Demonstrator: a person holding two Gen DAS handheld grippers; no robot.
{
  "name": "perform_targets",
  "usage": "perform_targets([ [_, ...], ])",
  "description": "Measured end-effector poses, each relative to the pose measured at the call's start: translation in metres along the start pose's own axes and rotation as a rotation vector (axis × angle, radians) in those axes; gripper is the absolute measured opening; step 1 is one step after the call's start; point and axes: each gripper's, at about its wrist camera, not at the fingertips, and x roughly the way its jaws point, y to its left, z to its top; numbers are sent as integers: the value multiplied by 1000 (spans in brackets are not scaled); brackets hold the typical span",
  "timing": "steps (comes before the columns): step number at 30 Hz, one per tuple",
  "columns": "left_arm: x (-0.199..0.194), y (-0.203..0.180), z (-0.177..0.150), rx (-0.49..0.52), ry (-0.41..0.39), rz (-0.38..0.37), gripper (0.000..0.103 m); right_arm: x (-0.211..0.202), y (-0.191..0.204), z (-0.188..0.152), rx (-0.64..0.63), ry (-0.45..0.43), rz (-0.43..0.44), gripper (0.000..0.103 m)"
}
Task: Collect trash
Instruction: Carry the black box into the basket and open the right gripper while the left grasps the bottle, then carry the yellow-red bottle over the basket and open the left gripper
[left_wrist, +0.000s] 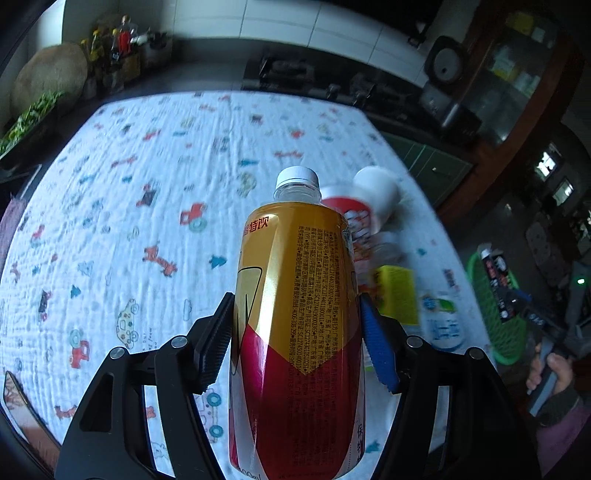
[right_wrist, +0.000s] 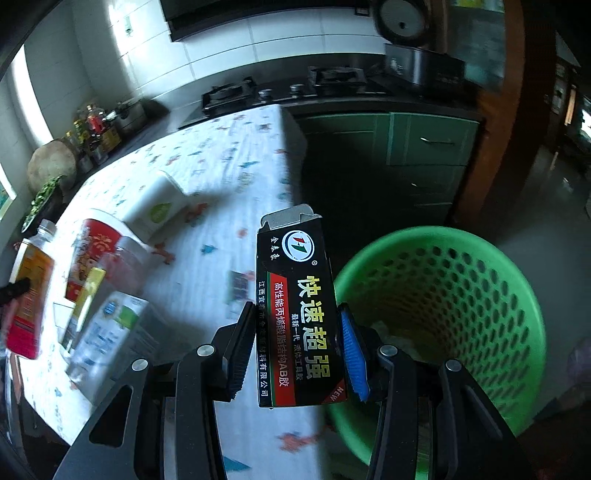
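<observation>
My left gripper (left_wrist: 297, 334) clamped the yellow-red bottle (left_wrist: 295, 325); my right gripper (right_wrist: 295, 350) pinched a black glue box (right_wrist: 299, 314) beside the green basket (right_wrist: 461, 277), pale scraps inside.

The bottle (left_wrist: 295, 314) between the left fingers runs off the lower edge, so its base is unseen, and it covers most of the red cup (left_wrist: 351, 218) just beyond the blue finger. Right of that finger, a clear jar (left_wrist: 388, 251) and a carton (left_wrist: 441, 317) are smeared by blur. Between the right fingers, the black box (right_wrist: 301, 314) hides part of the green basket's (right_wrist: 461, 280) near rim; the basket's contents are too dim to tell.
</observation>
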Motion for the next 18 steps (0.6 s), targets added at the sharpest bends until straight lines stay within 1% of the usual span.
perform_targets([
  [3, -8, -12, 4, 19, -17, -25, 65, -3, -15, -5, 17, 2, -25, 43],
  [7, -14, -39, 9, 56, -32, -80, 65, -8, -37, -12, 43, 7, -69, 43],
  [14, -10, -88, 14, 128, -37, -145, 65, -8, -72, -19, 80, 17, -139, 44],
  [16, -7, -105, 16, 151, -35, -163, 65, -7, -84, -20, 97, 24, -156, 46],
  [18, -4, -120, 17, 173, -32, -177, 65, -6, -94, -21, 114, 30, -162, 51],
])
